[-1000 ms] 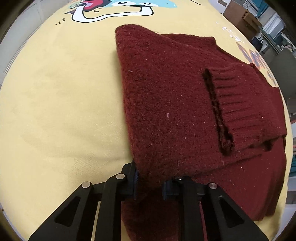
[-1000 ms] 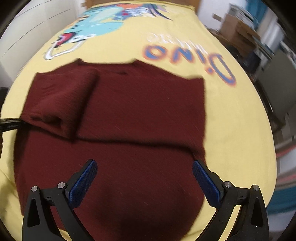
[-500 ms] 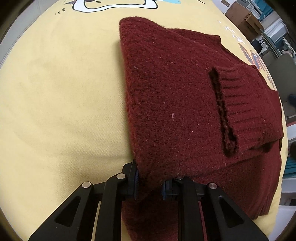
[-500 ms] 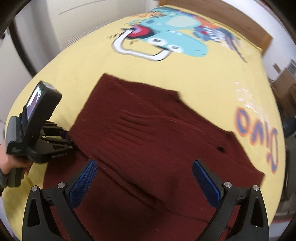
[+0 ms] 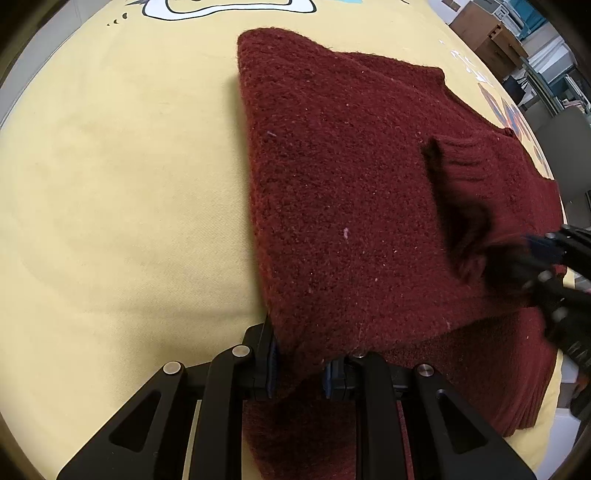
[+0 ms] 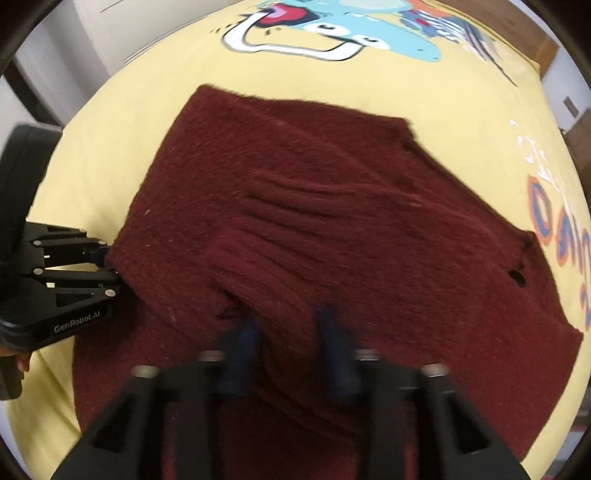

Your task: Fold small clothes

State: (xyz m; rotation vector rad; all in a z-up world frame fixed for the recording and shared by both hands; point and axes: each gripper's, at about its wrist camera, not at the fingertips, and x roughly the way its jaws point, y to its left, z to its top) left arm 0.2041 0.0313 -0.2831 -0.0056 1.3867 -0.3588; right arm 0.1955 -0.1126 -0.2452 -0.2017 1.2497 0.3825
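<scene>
A dark red knitted sweater [image 5: 351, 184] lies partly folded on a yellow sheet [image 5: 129, 184], its ribbed sleeve cuff [image 5: 472, 162] laid across the body. My left gripper [image 5: 299, 354] is shut on the near corner of the folded layer, and the right wrist view shows it at the sweater's left edge [image 6: 110, 273]. My right gripper [image 6: 288, 339] is blurred. Its jaws are closing, and a ridge of the sweater [image 6: 332, 221] near the cuff stands between the blue pads. In the left wrist view the right gripper [image 5: 535, 254] sits at the cuff's lower end.
The yellow sheet [image 6: 129, 129] carries a cartoon dinosaur print [image 6: 332, 29] at the far end and orange lettering [image 6: 554, 221] at the right. Wooden furniture and boxes [image 5: 487, 33] and a grey chair [image 5: 565, 147] stand beyond the bed. A hand [image 6: 14, 365] holds the left gripper.
My right gripper swung across the sweater and dropped onto the folded sleeve, and its jaws went from wide apart to nearly together around fabric. My left gripper kept its grip and barely moved.
</scene>
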